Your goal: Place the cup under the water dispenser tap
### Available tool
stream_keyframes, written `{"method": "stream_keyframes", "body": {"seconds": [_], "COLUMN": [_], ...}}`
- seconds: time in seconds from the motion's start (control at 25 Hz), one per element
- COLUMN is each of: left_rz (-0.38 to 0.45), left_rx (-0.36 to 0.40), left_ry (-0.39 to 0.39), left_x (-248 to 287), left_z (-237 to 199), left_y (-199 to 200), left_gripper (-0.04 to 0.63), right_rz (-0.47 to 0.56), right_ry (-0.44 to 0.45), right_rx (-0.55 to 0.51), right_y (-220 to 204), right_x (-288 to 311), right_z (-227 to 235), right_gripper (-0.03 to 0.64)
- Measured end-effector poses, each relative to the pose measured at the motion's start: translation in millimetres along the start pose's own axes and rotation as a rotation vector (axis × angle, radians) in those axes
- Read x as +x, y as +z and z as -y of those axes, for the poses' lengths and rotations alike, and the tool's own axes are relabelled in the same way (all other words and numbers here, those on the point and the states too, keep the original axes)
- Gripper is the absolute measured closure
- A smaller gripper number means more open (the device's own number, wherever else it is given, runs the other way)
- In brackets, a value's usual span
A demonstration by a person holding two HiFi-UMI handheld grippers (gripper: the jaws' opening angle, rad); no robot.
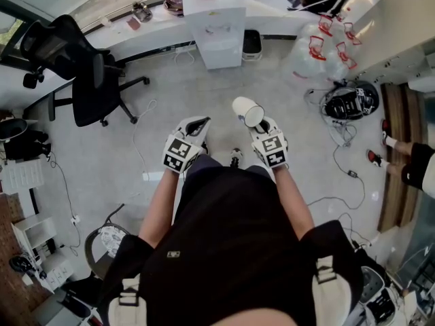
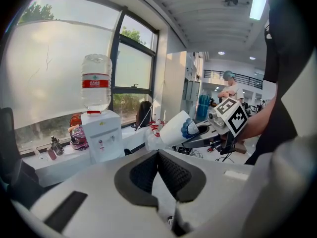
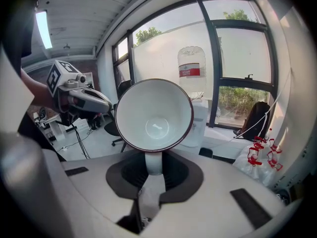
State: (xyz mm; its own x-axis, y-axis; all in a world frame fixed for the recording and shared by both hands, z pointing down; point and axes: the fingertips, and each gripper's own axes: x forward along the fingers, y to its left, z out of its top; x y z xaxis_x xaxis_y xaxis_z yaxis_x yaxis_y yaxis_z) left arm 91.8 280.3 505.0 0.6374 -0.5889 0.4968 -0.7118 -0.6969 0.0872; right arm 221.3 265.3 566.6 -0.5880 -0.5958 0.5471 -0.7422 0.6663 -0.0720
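A white cup (image 1: 248,111) with a dark rim and a blue mark on its side lies tilted in the air, with its mouth toward me. My right gripper (image 1: 262,124) is shut on the cup's handle. In the right gripper view the cup (image 3: 153,115) fills the middle above the jaws and partly hides the white water dispenser (image 3: 200,128) and its bottle (image 3: 190,68). The dispenser (image 1: 216,22) stands by the window wall, well ahead of both grippers. My left gripper (image 1: 197,124) is level with the right one, its pads together and holding nothing. In its own view the cup (image 2: 173,129) shows at right, the dispenser (image 2: 101,140) at left.
A black office chair (image 1: 88,80) stands to the left. A black bin (image 1: 252,43) sits just right of the dispenser. Clear plastic bags (image 1: 319,49) and a dark round object (image 1: 350,102) lie at right. Cables (image 1: 340,161) trail over the floor. A person's feet (image 1: 387,145) show at right.
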Motion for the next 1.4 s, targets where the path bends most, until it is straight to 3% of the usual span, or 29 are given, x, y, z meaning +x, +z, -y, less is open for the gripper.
{"method": "stream_keyframes", "body": {"seconds": [0.48, 1.4], "left_rz": [-0.006, 0.005], "left_rx": [-0.047, 0.024], "left_ry": [-0.002, -0.115], "left_x": [-9.7, 12.5], "left_z": [-42.5, -135.6], "left_y": [-13.8, 24.8], "left_gripper": [0.595, 0.595], "right_rz": [-0.049, -0.045], "right_ry": [-0.009, -0.132], "right_rx": [-0.012, 0.064], "right_y": [10.4, 57.4], "right_x": [31.1, 85.2], "right_z": [-11.4, 2.7], "right_gripper": [0.581, 0.581]}}
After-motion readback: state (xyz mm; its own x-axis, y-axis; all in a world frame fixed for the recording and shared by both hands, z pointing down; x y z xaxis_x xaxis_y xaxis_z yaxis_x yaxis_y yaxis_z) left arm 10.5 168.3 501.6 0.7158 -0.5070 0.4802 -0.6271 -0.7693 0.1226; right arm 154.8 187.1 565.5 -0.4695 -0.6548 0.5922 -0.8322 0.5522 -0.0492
